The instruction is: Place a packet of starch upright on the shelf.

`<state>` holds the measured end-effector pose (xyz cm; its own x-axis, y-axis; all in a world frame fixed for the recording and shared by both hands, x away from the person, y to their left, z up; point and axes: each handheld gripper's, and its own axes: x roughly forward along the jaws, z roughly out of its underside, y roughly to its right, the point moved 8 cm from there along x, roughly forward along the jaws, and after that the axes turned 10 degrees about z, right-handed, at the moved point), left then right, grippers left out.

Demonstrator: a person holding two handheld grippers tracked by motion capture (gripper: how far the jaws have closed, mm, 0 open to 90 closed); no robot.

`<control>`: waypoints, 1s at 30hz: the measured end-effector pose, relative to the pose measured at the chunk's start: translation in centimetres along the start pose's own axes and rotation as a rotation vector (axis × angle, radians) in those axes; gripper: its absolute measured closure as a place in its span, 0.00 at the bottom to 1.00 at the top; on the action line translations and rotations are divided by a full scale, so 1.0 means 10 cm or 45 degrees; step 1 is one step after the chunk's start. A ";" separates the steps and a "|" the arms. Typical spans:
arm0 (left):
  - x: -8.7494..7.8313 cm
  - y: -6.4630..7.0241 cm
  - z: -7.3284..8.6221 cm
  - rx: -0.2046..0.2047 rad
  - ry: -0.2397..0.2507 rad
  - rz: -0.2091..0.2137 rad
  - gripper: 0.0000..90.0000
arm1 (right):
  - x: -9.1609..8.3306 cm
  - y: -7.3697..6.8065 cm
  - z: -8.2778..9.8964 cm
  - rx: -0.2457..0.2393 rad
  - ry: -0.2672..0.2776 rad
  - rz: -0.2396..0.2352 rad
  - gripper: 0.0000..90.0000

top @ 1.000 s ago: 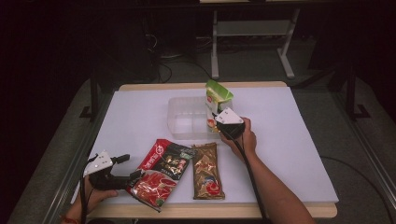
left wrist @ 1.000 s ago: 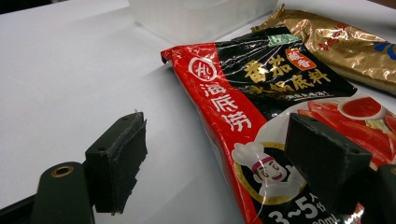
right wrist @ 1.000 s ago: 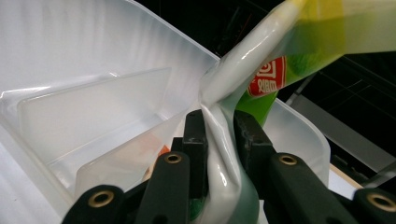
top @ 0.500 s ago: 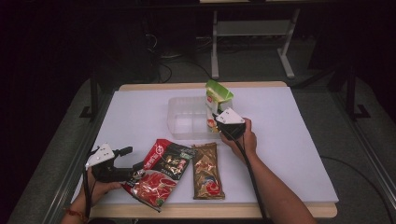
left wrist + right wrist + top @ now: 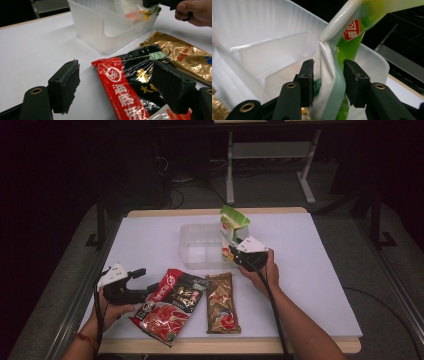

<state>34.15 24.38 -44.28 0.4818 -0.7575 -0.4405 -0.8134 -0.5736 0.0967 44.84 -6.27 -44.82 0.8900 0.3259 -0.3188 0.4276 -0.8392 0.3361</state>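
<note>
standing in the one clear bin (image 5: 200, 247) on the counter (image 5: 150, 240), one green pouch (image 5: 231, 227) sits between the right claw (image 5: 234, 254), just opening, while two packets, red (image 5: 172, 305) and gold (image 5: 221, 302), lie by the wide, empty left claw (image 5: 145, 280).

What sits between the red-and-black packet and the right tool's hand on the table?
The gold packet lies between the red-and-black packet and that hand, seen in the high view.

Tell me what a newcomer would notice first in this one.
The green-and-white packet stands upright in the clear divided bin mid-table, between the right tongs, whose jaws have just been opening. Nearer the person lie a red-and-black packet and a gold one, with the open left tongs beside the red.
</note>
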 end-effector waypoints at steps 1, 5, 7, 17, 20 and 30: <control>0.01 0.03 -0.01 0.008 -0.003 0.006 0.25 | -0.02 0.01 0.00 0.007 -0.002 -0.007 0.66; 0.04 0.15 -0.03 0.086 -0.025 0.015 0.25 | -0.11 0.03 0.00 0.027 -0.008 -0.032 0.64; 0.05 0.19 -0.02 0.090 -0.043 0.027 0.25 | -0.17 0.04 0.01 0.042 -0.010 -0.055 0.62; 0.00 0.19 0.08 0.105 -0.042 0.014 0.25 | -0.49 0.00 0.13 0.043 -0.042 -0.185 0.57; 0.00 0.18 0.12 0.094 -0.057 0.016 0.25 | -0.58 -0.04 0.20 0.041 -0.067 -0.257 0.55; 0.01 0.17 0.26 0.097 -0.095 0.012 0.25 | -0.76 -0.08 0.43 0.078 -0.142 -0.411 0.47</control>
<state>32.04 24.12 -46.48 0.4507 -0.7359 -0.5053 -0.8416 -0.5391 0.0346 37.03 -9.92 -46.49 0.6862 0.5320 -0.4961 0.6709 -0.7264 0.1491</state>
